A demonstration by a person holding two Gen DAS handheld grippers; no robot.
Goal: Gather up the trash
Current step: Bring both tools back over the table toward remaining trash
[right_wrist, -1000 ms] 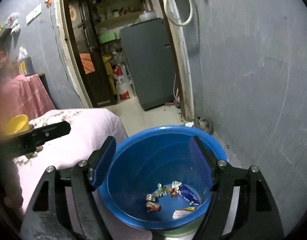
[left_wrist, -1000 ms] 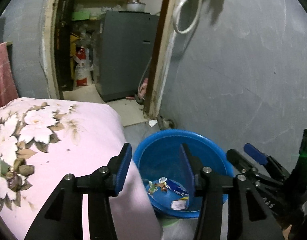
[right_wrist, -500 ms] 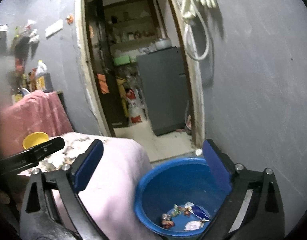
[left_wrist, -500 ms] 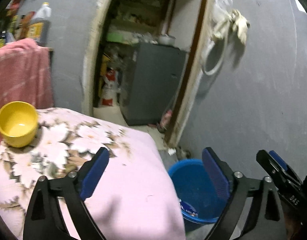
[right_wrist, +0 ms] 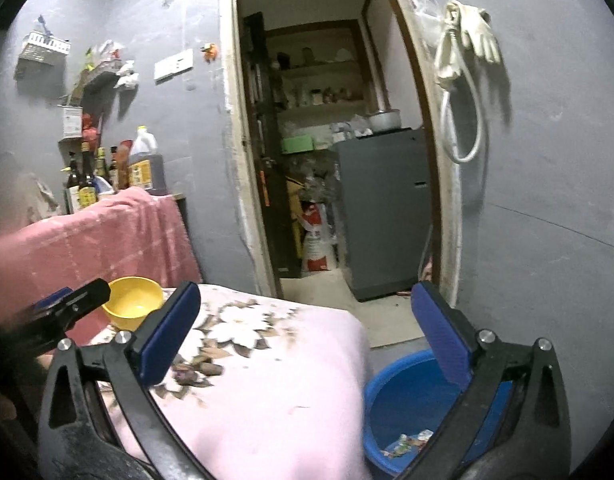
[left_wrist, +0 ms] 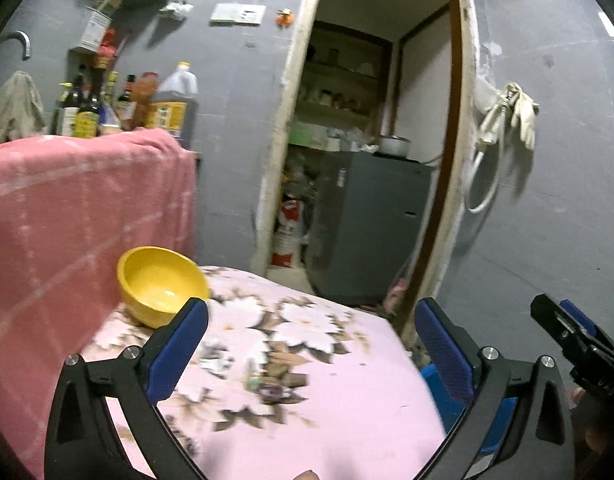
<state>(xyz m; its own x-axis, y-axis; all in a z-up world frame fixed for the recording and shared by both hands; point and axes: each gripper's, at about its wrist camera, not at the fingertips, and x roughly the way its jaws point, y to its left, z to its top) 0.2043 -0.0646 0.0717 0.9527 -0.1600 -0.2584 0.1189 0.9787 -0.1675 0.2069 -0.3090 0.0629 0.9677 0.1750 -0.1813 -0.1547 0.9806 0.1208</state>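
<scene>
My left gripper (left_wrist: 313, 346) is open and empty above a table covered by a pink floral cloth (left_wrist: 347, 400). Small bits of trash (left_wrist: 263, 382) lie on the cloth between its fingers. My right gripper (right_wrist: 307, 334) is open and empty, over the cloth's right edge (right_wrist: 287, 400) and a blue basin (right_wrist: 403, 404) on the floor. Wrappers (right_wrist: 407, 440) lie in the basin's bottom. In the left wrist view only a sliver of the basin (left_wrist: 431, 380) shows behind the right finger.
A yellow bowl (left_wrist: 161, 286) stands at the table's far left, also in the right wrist view (right_wrist: 133, 302). A pink towel (left_wrist: 79, 216) hangs behind, with bottles (left_wrist: 123, 104) above. An open doorway with a grey fridge (right_wrist: 383, 212) lies ahead; grey wall to the right.
Both grippers have risen and tilted up and left, from over the blue basin to over the table. The bowl and cloth came into view. Both stayed open.
</scene>
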